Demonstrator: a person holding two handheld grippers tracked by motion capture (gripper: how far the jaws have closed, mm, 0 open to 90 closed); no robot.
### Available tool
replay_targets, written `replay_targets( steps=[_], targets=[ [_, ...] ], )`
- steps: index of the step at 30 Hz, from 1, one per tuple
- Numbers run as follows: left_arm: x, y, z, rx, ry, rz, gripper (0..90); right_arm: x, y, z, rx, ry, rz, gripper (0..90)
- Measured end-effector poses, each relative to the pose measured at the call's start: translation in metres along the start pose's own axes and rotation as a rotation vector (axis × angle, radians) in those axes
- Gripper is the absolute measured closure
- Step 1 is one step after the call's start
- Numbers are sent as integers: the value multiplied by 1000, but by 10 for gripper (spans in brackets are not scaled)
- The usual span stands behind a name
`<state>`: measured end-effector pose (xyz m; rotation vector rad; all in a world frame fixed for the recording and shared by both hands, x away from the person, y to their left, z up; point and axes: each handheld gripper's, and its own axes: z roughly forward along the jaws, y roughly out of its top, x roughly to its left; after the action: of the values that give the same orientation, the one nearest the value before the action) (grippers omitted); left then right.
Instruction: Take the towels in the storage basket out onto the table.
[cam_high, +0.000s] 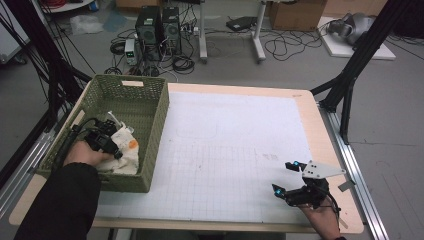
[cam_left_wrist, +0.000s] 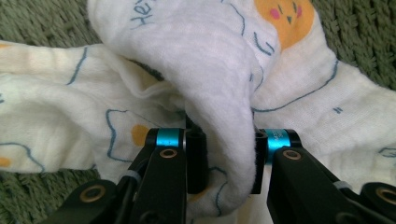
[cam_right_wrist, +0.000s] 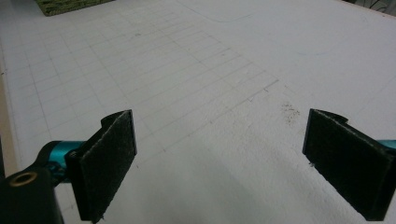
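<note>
Grasp step: left tongs (cam_left_wrist: 223, 161) are pinched on a fold of the printed cloth (cam_left_wrist: 196, 70), down inside the green basket (cam_high: 155, 120). Right tongs (cam_right_wrist: 219, 163) are wide apart, holding nothing, over the surface (cam_right_wrist: 224, 70). Next, likely: lift the cloth straight up past the basket rim.

You are working with two grippers: the left gripper (cam_high: 116, 149) is sitting in the basket and the right gripper (cam_high: 286, 178) is hovering over the tabletop (cam_high: 240, 150). One green woven basket (cam_high: 150, 105) is standing on that tabletop, and one white cloth (cam_high: 127, 150) with yellow and blue prints is lying in it. One white gridded mat (cam_high: 225, 165) is covering the tabletop. On the floor beyond, two black computer towers (cam_high: 159, 27) are standing side by side, and one cardboard box (cam_high: 295, 15) is sitting near them.
</note>
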<state>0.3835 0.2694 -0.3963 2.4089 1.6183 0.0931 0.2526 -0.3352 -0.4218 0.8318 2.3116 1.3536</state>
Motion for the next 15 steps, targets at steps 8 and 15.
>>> replay_targets(
  steps=[8, 15],
  targets=[
    [6, -1, -20, -136, -52, -72, 768, 1, 1, -1, 1, 0, 9, 89],
    [13, -4, -37, -280, -125, -140, 769, 0, 1, -3, -12, -11, 6, 89]
  ],
)
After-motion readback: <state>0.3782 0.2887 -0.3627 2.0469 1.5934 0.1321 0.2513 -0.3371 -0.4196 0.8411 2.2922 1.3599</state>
